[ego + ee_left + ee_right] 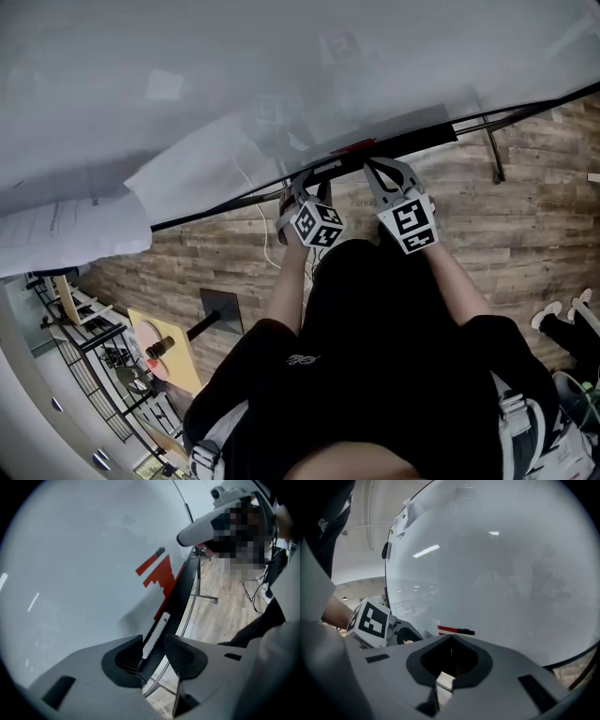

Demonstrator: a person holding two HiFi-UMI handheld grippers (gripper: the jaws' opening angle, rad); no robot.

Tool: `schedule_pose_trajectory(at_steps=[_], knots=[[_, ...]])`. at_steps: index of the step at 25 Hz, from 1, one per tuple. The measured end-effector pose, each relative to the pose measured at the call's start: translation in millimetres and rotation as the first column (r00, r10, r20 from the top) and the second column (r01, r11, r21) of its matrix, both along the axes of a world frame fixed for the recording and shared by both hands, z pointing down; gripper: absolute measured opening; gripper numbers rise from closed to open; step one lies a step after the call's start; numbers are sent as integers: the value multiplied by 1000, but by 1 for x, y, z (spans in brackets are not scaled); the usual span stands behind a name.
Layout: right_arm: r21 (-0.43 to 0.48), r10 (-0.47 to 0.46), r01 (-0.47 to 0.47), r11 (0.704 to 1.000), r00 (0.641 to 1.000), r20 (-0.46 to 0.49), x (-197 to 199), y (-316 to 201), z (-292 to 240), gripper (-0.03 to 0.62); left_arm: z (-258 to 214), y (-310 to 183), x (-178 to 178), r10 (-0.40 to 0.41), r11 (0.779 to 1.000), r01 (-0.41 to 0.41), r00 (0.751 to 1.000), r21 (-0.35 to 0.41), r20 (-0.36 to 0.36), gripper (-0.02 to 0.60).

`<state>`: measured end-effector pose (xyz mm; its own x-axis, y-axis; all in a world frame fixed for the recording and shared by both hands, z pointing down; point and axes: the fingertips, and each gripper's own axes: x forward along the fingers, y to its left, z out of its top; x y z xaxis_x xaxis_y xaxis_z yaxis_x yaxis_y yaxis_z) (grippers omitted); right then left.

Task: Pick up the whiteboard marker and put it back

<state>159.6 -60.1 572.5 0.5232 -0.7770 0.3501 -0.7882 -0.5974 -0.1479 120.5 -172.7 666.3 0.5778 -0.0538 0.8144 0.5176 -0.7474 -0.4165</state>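
Whiteboard marker (156, 634), white-barrelled with a dark far end, lies lengthwise in the black tray (185, 581) that runs along the lower edge of the whiteboard (84, 564). The left gripper (153, 641) points down at the tray with its jaws apart, and the marker's near end lies between them. It sits close to the pad on the board side, and I cannot tell whether they touch. The other pad stands clear. Farther along the same tray lies a red item with a black end (452, 630), mirrored in the glossy board. The right gripper (451, 639) hangs just beside the left one, its jaws pressed together with nothing between them.
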Motion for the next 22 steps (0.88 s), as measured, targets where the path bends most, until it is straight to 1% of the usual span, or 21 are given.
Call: schedule_pose_trajectory(at_steps=[2,3,4,5,6,7,8,9,10,11,12,13,14,16,17,18,20,22], knots=[[-7,-12,12,1000,1000,-2,-3,-9,1,3,-9,-3,-4,-52,996,49,998,-81,-28,129],[-12,-21,21,1000,1000,-8,-3,-16,1,3,-13,-7,-6,-87,988,81,995,-133,-42,129],[-17,-30,30,999,999,-16,-4,-25,0,3,-18,-11,-8,-127,975,114,991,-193,-53,129],[-19,-40,40,999,999,-27,-7,-33,-4,3,-24,-15,-10,-169,954,148,984,-259,-62,129],[-21,-50,49,999,998,-39,-11,-42,-9,3,-30,-19,-15,-214,927,180,975,-329,-69,129],[-21,-58,57,998,997,-53,-17,-50,-15,3,-39,-23,-19,-258,893,208,963,-400,-77,129],[-20,-63,62,998,996,-67,-23,-57,-21,3,-49,-26,-24,-300,857,226,949,-463,-92,127],[-17,-65,64,998,995,-82,-29,-65,-26,3,-61,-31,-27,-336,826,232,934,-513,-119,126],[-10,-63,63,998,993,-96,-35,-74,-31,3,-73,-38,-31,-363,807,226,918,-546,-157,112],[5,-58,59,998,992,-109,-41,-83,-36,3,-86,-45,-36,-381,800,211,902,-561,-203,66],[25,-51,54,998,991,-122,-47,-92,-43,3,-98,-54,-42,-391,801,192,885,-567,-252,31],[45,-43,49,998,990,-133,-55,-102,-49,3,-110,-62,-49,-400,800,173,868,-574,-296,20],[58,-35,44,997,989,-145,-65,-110,-56,3,-121,-70,-57,-412,793,157,850,-588,-329,12],[61,-21,32,998,986,-166,-86,-125,-65,3,-136,-85,-78,-449,761,139,817,-633,-361,9],[58,-16,27,998,985,-175,-97,-131,-68,3,-140,-91,-89,-464,747,133,806,-651,-367,9],[58,-11,22,998,983,-182,-107,-138,-70,3,-143,-97,-100,-471,739,126,798,-662,-375,8],[74,6,9,997,981,-193,-127,-148,-75,3,-148,-106,-121,-475,731,104,787,-674,-393,8],[84,36,-20,996,979,-200,-144,-151,-78,3,-153,-111,-142,-478,716,78,779,-694,-405,8]])
